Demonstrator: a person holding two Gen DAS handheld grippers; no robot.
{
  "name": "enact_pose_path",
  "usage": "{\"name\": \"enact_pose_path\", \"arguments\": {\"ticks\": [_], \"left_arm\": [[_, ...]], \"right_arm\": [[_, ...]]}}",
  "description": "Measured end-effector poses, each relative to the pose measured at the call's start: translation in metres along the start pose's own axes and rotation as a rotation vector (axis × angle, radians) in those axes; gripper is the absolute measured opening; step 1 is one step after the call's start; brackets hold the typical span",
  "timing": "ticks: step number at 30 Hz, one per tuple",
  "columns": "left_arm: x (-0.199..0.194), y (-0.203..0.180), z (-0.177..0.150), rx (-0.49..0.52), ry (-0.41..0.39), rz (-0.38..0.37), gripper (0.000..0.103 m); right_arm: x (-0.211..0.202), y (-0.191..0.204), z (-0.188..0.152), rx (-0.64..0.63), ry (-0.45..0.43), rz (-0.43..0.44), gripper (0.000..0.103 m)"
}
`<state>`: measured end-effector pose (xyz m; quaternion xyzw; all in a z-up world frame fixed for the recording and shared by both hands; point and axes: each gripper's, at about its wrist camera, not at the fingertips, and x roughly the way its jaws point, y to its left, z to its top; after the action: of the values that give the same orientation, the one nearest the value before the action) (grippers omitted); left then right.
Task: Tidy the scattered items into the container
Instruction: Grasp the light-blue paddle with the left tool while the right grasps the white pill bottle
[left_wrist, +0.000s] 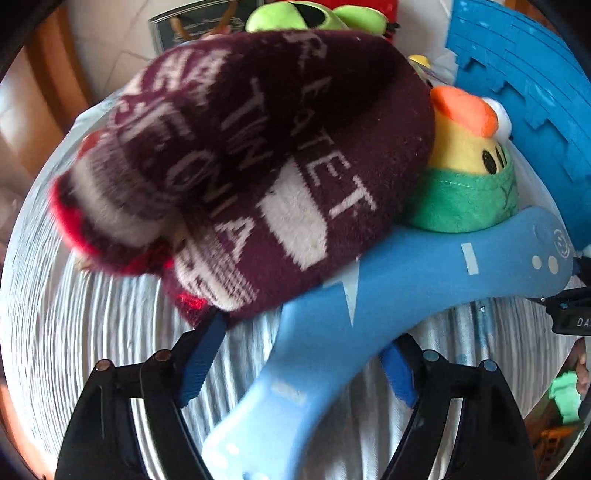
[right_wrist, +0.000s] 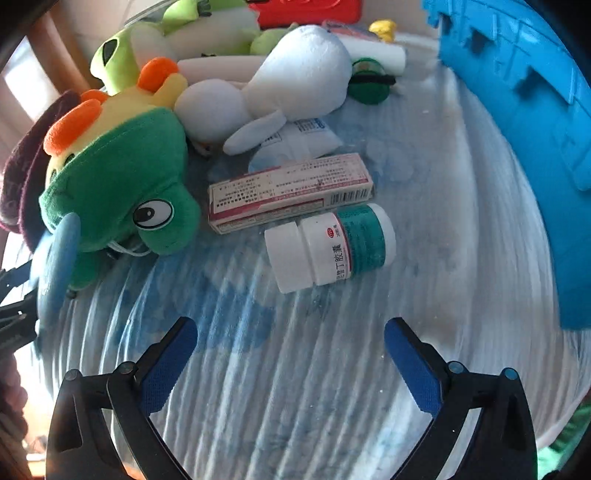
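A curved blue plastic piece (left_wrist: 369, 295) lies on the striped cloth and runs between the fingers of my left gripper (left_wrist: 306, 332). The jaws stand open; the left pad (left_wrist: 199, 365) is clear of the piece and the right pad sits close beside it. A maroon knit hat (left_wrist: 258, 166) with white lettering lies on the piece's far end. My right gripper (right_wrist: 291, 328) hangs open over bare cloth, a white pill bottle (right_wrist: 328, 247) with a teal label lying just ahead of it. The blue plastic basket (right_wrist: 535, 147) stands at the right.
A pink-and-white medicine box (right_wrist: 291, 192) lies behind the bottle. A green and yellow plush (right_wrist: 114, 184), a white plush (right_wrist: 277, 85), a lime plush (right_wrist: 114, 59) and a small green jar (right_wrist: 369, 83) crowd the back. The striped cloth (right_wrist: 295, 387) covers the surface.
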<state>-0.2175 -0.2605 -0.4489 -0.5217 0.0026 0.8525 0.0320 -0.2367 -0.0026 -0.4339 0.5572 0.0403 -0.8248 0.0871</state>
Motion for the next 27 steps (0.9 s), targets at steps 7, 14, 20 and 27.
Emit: {"name": "enact_pose_path", "arguments": {"ticks": [7, 14, 20, 27], "left_arm": [[-0.009, -0.003, -0.007, 0.061, -0.018, -0.063, 0.079], [-0.012, -0.007, -0.002, -0.006, -0.083, -0.055, 0.072], [-0.013, -0.018, -0.007, -0.021, -0.099, -0.019, 0.058], [-0.042, -0.014, -0.014, -0.025, -0.156, 0.054, 0.036]], "right_arm": [[-0.004, 0.0, -0.018, 0.056, -0.101, -0.042, 0.103], [-0.026, -0.02, -0.027, 0.124, -0.199, -0.001, 0.062], [-0.023, -0.006, -0.02, 0.03, -0.36, -0.097, 0.084], [-0.012, -0.004, -0.016, 0.009, -0.282, -0.036, 0.064]]}}
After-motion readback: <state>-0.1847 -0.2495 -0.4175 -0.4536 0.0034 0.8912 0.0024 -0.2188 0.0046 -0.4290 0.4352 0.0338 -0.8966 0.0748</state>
